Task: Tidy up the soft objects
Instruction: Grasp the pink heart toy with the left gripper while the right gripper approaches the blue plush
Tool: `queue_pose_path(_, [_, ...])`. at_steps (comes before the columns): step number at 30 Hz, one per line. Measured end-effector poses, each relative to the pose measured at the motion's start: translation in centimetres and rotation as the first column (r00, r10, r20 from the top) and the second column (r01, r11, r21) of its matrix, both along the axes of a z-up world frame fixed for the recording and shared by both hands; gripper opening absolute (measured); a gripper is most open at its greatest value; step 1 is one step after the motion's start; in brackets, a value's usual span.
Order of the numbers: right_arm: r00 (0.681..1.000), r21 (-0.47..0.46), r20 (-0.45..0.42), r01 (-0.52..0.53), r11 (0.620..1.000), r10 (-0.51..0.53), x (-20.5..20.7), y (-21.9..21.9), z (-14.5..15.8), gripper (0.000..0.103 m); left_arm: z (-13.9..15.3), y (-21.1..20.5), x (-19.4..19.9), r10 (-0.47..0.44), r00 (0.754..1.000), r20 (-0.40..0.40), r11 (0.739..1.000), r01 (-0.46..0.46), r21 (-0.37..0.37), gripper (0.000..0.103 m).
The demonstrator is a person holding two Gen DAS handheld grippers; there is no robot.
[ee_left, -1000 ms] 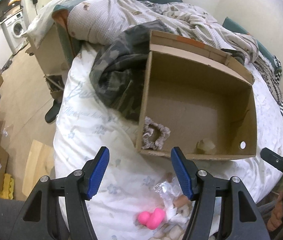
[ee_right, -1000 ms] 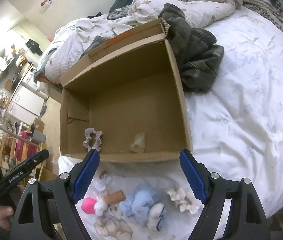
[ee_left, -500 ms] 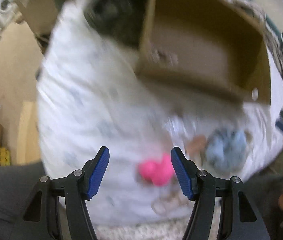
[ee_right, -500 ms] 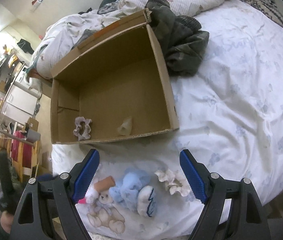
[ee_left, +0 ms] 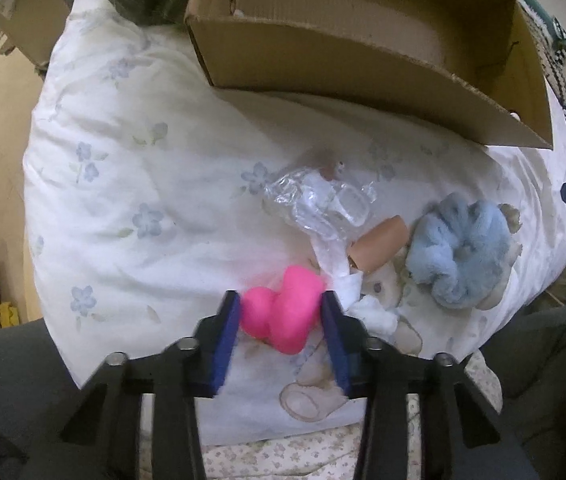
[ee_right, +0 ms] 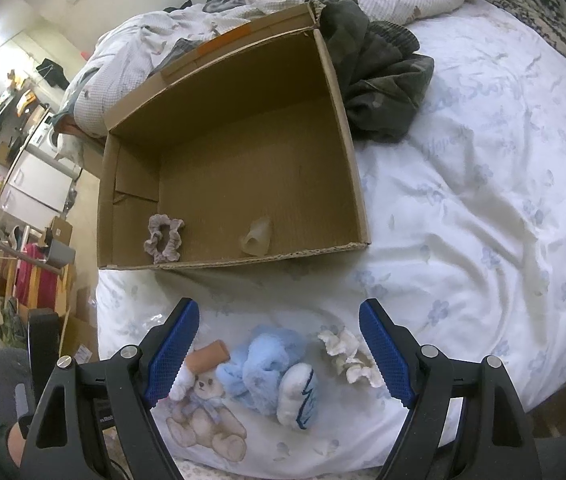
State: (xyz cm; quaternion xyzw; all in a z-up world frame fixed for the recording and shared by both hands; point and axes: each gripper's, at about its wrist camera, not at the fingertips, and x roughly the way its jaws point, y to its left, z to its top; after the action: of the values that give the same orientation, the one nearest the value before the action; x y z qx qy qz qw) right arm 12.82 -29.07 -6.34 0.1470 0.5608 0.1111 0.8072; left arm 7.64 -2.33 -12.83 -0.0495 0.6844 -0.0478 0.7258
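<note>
Left gripper (ee_left: 281,320) down on the quilt (ee_left: 131,168), jaws closing, both blue pads pressed against the sides of the pink soft toy (ee_left: 283,312) between them. Pinched, then, with the toy bulging out ahead of the fingertips. Just ahead and to the right of those jaws: crumpled clear plastic wrap (ee_left: 319,204), then a tan tube (ee_left: 379,244), then a fluffy blue scrunchie (ee_left: 459,248) further right. Beyond all that, the near wall of the cardboard box (ee_left: 323,68), well ahead of the tips.

Right gripper (ee_right: 279,356) held above the quilt, jaws spread wide, nothing between the pads. Directly under the gap: the blue scrunchie (ee_right: 267,364) and a white pouch with dark trim (ee_right: 299,396). Beside the right pad, a cream scrunchie (ee_right: 347,354); by the left pad, the tan tube (ee_right: 209,356). Straight ahead, the open box (ee_right: 347,132), with a grey scrunchie (ee_right: 163,238) in its near left corner and a pale translucent lump (ee_right: 257,236) near the middle of the front wall. Dark green garment (ee_right: 379,80) heaped against the box's far right side.
</note>
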Motion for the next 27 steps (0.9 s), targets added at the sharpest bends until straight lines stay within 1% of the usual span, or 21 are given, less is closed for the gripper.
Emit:
queue_pose_path(3, [1.0,0.003,-0.008,0.0,1.0,0.0,0.1,0.0,-0.2,0.087,1.2,0.2,0.1,0.018,0.999,0.03,1.0,-0.018,-0.016,0.018])
queue_pose_path(5, [1.0,0.009,-0.02,-0.001,1.0,0.001,0.2,-0.1,-0.3,0.087,1.9,0.4,0.3,0.024,0.998,0.054,1.0,-0.024,-0.004,0.018])
queue_pose_path(7, [0.999,0.016,-0.042,-0.008,1.0,0.009,0.2,0.0,-0.7,0.087,2.3,0.7,0.5,0.039,0.998,0.059,0.999,-0.039,-0.013,0.018])
queue_pose_path(9, [0.996,0.038,-0.087,-0.018,0.999,0.021,0.2,0.1,-1.4,0.087,2.7,1.1,0.6,0.049,0.996,0.079,0.999,-0.051,0.013,0.018])
queue_pose_path(11, [0.985,0.103,-0.168,-0.019,0.994,0.036,0.1,0.1,-2.6,0.087,3.4,1.5,0.7,0.042,0.992,0.118,0.995,-0.052,0.083,0.018])
queue_pose_path(13, [0.967,0.168,-0.249,-0.013,0.986,0.055,-0.4,0.2,-4.0,0.087,3.0,1.8,0.6,0.04,0.992,0.117,0.994,-0.052,0.101,0.018])
queue_pose_path(14, [0.959,0.175,-0.276,-0.012,0.984,0.061,-0.6,0.3,-4.5,0.087,2.5,1.8,0.7,0.043,0.994,0.099,0.994,-0.052,0.097,0.018])
queue_pose_path(16, [0.948,0.17,-0.309,-0.024,0.985,0.076,-1.0,0.7,-5.1,0.087,1.7,1.5,0.7,0.048,0.996,0.074,0.995,-0.055,0.086,0.018])
queue_pose_path(17, [0.944,0.151,-0.319,-0.037,0.988,0.084,-1.1,1.0,-5.4,0.087,1.5,1.9,0.9,0.049,0.996,0.069,0.995,-0.054,0.083,0.018])
queue_pose_path(19, [0.933,0.135,-0.346,-0.054,0.989,0.098,-1.1,1.6,-6.1,0.086,1.5,1.8,1.0,0.048,0.996,0.075,0.995,-0.054,0.086,0.018])
queue_pose_path(20, [0.927,0.129,-0.36,-0.06,0.99,0.103,-1.2,2.0,-6.5,0.084,1.6,1.7,1.1,0.047,0.995,0.083,0.994,-0.054,0.091,0.018])
queue_pose_path(21, [0.923,0.119,-0.37,-0.069,0.991,0.108,-1.1,2.3,-6.8,0.083,1.8,1.9,1.3,0.047,0.995,0.087,0.994,-0.055,0.094,0.018])
queue_pose_path(26, [0.91,0.055,-0.393,-0.123,0.991,0.135,-0.6,4.3,-8.5,0.082,1.7,2.0,1.4,0.063,0.993,0.095,0.992,-0.073,0.1,0.018])
queue_pose_path(27, [0.907,0.046,-0.398,-0.131,0.99,0.138,-0.5,4.6,-8.8,0.076,1.7,2.1,1.5,0.063,0.993,0.098,0.992,-0.073,0.1,0.018])
